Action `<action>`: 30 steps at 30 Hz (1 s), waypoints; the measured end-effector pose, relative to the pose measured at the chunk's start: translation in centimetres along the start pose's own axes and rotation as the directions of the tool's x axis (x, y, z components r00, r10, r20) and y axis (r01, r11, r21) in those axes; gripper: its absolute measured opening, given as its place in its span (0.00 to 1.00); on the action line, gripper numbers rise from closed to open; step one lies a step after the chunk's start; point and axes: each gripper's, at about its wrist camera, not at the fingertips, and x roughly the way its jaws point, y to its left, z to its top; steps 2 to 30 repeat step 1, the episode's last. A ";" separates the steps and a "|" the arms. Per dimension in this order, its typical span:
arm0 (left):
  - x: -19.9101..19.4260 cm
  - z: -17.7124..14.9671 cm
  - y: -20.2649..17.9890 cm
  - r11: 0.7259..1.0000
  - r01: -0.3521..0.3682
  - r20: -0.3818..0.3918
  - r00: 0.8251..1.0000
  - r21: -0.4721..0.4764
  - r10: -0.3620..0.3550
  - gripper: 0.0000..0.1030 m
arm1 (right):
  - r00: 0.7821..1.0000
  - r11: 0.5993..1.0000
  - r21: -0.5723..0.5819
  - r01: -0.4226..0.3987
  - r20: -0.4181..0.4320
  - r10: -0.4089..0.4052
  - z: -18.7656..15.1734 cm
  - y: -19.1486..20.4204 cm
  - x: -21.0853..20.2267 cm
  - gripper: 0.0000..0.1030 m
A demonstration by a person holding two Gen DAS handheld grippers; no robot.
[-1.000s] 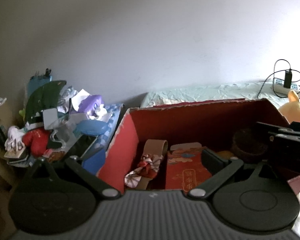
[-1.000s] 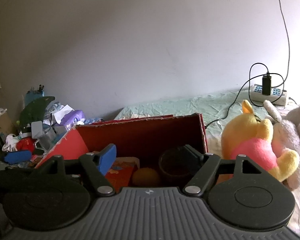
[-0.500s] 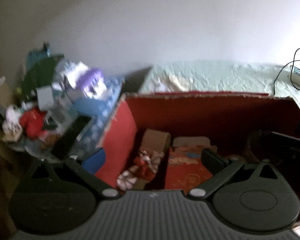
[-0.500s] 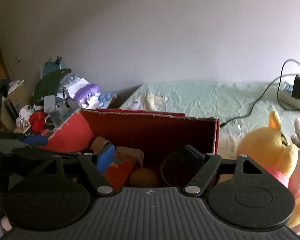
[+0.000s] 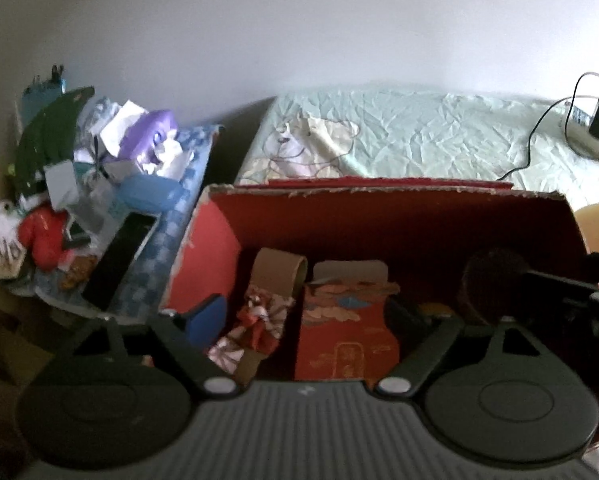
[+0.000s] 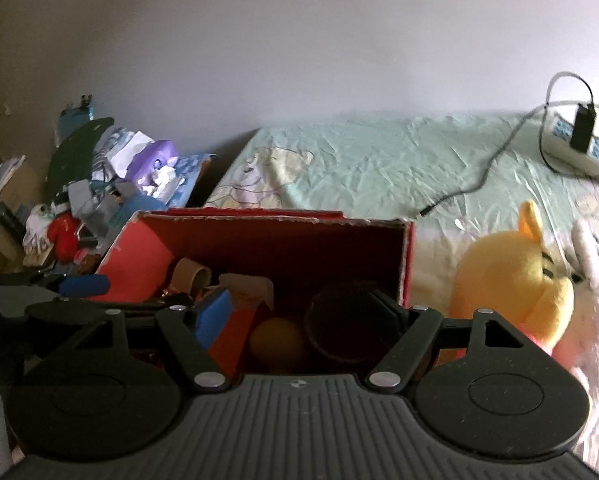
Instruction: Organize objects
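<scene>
A: Where is the open red cardboard box (image 5: pixel 399 216), and what does it look like?

B: It sits on the bed with the pale green wrinkled sheet (image 5: pixel 419 132), directly ahead of both grippers. Its top edges are torn and ragged, and its inner walls are dark red. In the left wrist view it holds a brown cardboard tube (image 5: pixel 277 274) at the left, a red-and-white patterned cloth piece (image 5: pixel 259 322) touching the front of that tube, and a red printed paper packet with a tan top flap (image 5: pixel 349 328) just beside them. A dark round woven basket (image 5: pixel 489 284) stands in the right part. In the right wrist view a round orange ball (image 6: pixel 277 340) lies between the packet and the basket.

A: What is the state of the left gripper (image 5: pixel 305 316)?

B: Its fingers are spread apart and grip nothing. The blue pad sits near the box's left wall and the dark pad near the packet's right side.

A: And the right gripper (image 6: pixel 301 316)?

B: Its fingers are likewise apart and empty, with the ball and the basket between them in view.

A: What surrounds the box?

B: A yellow plush toy (image 6: pixel 511 280) lies on the bed to the right. A white power strip with a black plug (image 6: pixel 579 144) rests further back. A cluttered pile of mixed items (image 5: pixel 87 184) lies left of the bed.
</scene>
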 end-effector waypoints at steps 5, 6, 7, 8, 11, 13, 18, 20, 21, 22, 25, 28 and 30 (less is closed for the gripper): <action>0.0 0.1 0.0 1.000 0.006 -0.012 1.000 -0.003 -0.006 0.82 | 1.000 1.000 0.013 0.001 -0.012 -0.001 0.1 -0.2 0.1 0.75; 0.0 0.1 0.0 1.000 0.006 -0.012 1.000 -0.003 -0.006 0.82 | 1.000 1.000 0.013 0.001 -0.012 -0.001 0.1 -0.2 0.1 0.75; 0.0 0.1 0.0 1.000 0.006 -0.012 1.000 -0.003 -0.006 0.82 | 1.000 1.000 0.013 0.001 -0.012 -0.001 0.1 -0.2 0.1 0.75; 0.0 0.1 0.0 1.000 0.006 -0.012 1.000 -0.003 -0.006 0.82 | 1.000 1.000 0.013 0.001 -0.012 -0.001 0.1 -0.2 0.1 0.75; 0.0 0.1 0.0 1.000 0.006 -0.012 1.000 -0.003 -0.006 0.82 | 1.000 1.000 0.013 0.001 -0.012 -0.001 0.1 -0.2 0.1 0.75; 0.0 0.1 0.0 1.000 0.006 -0.012 1.000 -0.003 -0.006 0.82 | 1.000 1.000 0.013 0.001 -0.012 -0.001 0.1 -0.2 0.1 0.75; 0.0 0.1 0.0 1.000 0.006 -0.012 1.000 -0.003 -0.006 0.82 | 1.000 1.000 0.013 0.001 -0.012 -0.001 0.1 -0.2 0.1 0.75; 0.0 0.1 0.0 1.000 0.006 -0.012 1.000 -0.003 -0.006 0.82 | 1.000 1.000 0.013 0.001 -0.012 -0.001 0.1 -0.2 0.1 0.75; 0.0 0.1 0.0 1.000 0.006 -0.012 1.000 -0.003 -0.006 0.82 | 1.000 1.000 0.013 0.001 -0.012 -0.001 0.1 -0.2 0.1 0.75; 0.0 0.1 0.0 1.000 0.006 -0.012 1.000 -0.003 -0.006 0.82 | 1.000 1.000 0.013 0.001 -0.012 -0.001 0.1 -0.2 0.1 0.75; 0.0 0.1 0.0 1.000 0.006 -0.012 1.000 -0.003 -0.006 0.82 | 1.000 1.000 0.013 0.001 -0.012 -0.001 0.1 -0.2 0.1 0.75; 0.0 0.1 0.0 1.000 0.006 -0.012 1.000 -0.003 -0.006 0.82 | 1.000 1.000 0.013 0.001 -0.012 -0.001 0.1 -0.2 0.1 0.75; 0.0 0.1 0.0 1.000 0.006 -0.012 1.000 -0.003 -0.006 0.82 | 1.000 1.000 0.013 0.001 -0.012 -0.001 0.1 -0.2 0.1 0.75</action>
